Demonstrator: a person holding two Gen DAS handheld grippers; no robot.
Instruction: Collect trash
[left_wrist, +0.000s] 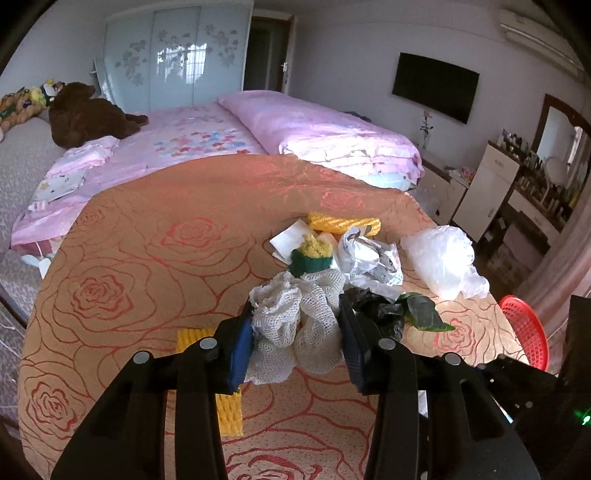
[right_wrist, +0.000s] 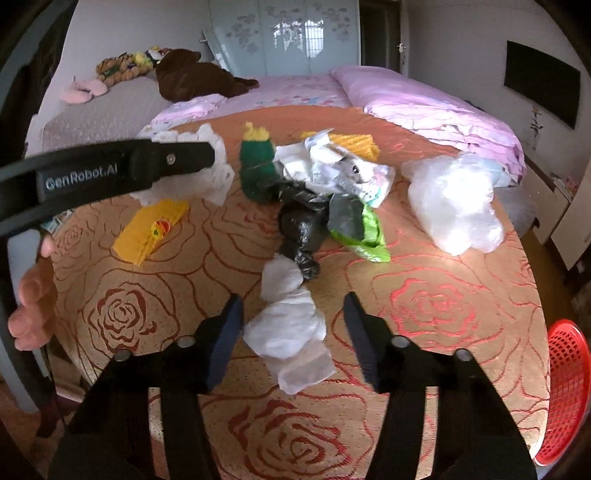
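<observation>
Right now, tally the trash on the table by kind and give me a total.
Yellow foam sleeves: 2
Plastic bags, black, clear, printed: 3
White mesh net: 1
Green knitted piece: 1
Green packet: 1
White crumpled wad: 1
Total: 9 that show apart; the pile may hide more.

The round worktop (right_wrist: 461, 314) under an orange rose-patterned cloth bears yellow foam sleeves (right_wrist: 147, 229), a black plastic bag (right_wrist: 299, 225), white crumpled tissue (right_wrist: 288, 325) and a clear plastic bag (right_wrist: 454, 206).
</observation>
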